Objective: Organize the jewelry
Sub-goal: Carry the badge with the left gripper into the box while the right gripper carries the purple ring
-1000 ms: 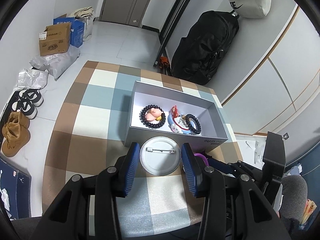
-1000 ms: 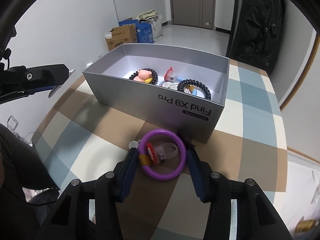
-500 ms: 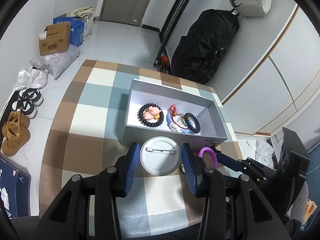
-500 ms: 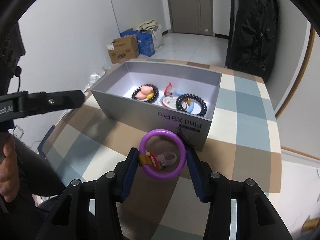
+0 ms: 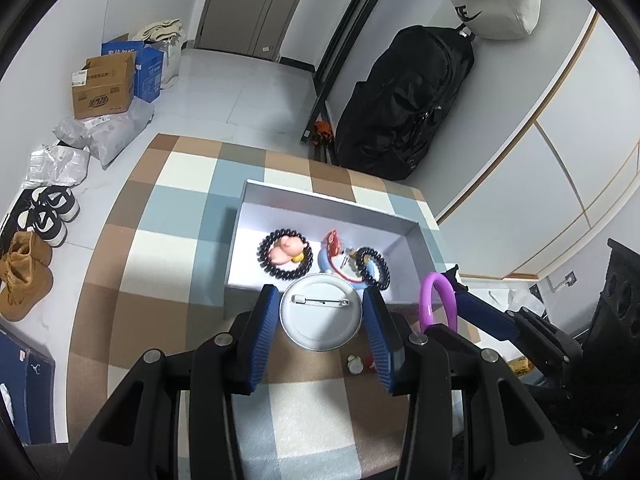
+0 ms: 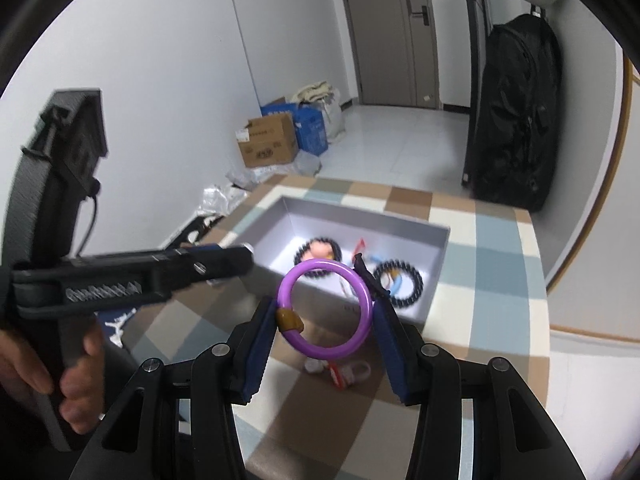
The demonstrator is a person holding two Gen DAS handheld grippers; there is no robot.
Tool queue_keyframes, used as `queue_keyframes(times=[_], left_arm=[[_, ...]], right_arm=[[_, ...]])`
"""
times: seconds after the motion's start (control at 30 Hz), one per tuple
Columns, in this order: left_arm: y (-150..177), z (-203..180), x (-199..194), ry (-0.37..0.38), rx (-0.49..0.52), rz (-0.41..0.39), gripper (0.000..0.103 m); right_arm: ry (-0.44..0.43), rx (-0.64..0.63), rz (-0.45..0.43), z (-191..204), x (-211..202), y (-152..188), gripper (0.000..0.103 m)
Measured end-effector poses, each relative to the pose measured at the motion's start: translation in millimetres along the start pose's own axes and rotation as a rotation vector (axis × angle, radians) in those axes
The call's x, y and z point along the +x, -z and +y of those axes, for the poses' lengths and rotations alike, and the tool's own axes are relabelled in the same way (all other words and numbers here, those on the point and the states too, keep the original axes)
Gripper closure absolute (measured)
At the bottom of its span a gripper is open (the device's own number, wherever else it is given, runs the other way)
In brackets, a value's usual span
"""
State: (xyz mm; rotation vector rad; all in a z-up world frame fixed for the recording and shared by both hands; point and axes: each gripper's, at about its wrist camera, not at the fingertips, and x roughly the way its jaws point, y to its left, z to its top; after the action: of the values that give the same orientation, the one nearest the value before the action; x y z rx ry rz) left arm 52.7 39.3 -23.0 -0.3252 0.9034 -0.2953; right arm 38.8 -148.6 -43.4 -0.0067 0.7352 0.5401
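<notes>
While both grippers are loaded, the step in hand appears to be carrying each piece over the near wall of the box. Nearest the right wrist camera, the right gripper (image 6: 324,312) is closed on a purple bangle (image 6: 326,308), which is pinched across its width between the blue pads and held clear of the checked tablecloth (image 6: 500,280); a brown bead sits on the ring beside one pad. Below it, a few small charms (image 6: 342,372) lie on the cloth, not yet collected. In the left wrist view, the left gripper (image 5: 322,312) is closed on a round pin badge (image 5: 322,312), gripped at its rim with the white back and clasp pin facing the camera.

Just beyond both grippers, the open grey box (image 5: 332,200) rests on the cloth. Inside it, a dark bead bracelet (image 5: 285,256) with a pink charm is seen, then a red and blue trinket (image 5: 334,246), then a second dark bracelet (image 5: 374,268).

For a clean drop, the bangle should probably be lifted fully above the rim, moved over a bare patch of the box floor, lowered close, and only then released, so that it does not roll or strike the wall. The two grippers hang near each other, so one drop at a time seems safer.
</notes>
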Motion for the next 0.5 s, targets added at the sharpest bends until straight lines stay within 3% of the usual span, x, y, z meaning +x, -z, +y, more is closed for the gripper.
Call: queue_keyframes(times=[0.5], left_arm=[[-31.4,-5.3,12.6,0.043,-0.047,-0.018,0.066]], right_arm=[[-0.079,0.118,-0.057,-23.6,3.1,-35.9,0.055]])
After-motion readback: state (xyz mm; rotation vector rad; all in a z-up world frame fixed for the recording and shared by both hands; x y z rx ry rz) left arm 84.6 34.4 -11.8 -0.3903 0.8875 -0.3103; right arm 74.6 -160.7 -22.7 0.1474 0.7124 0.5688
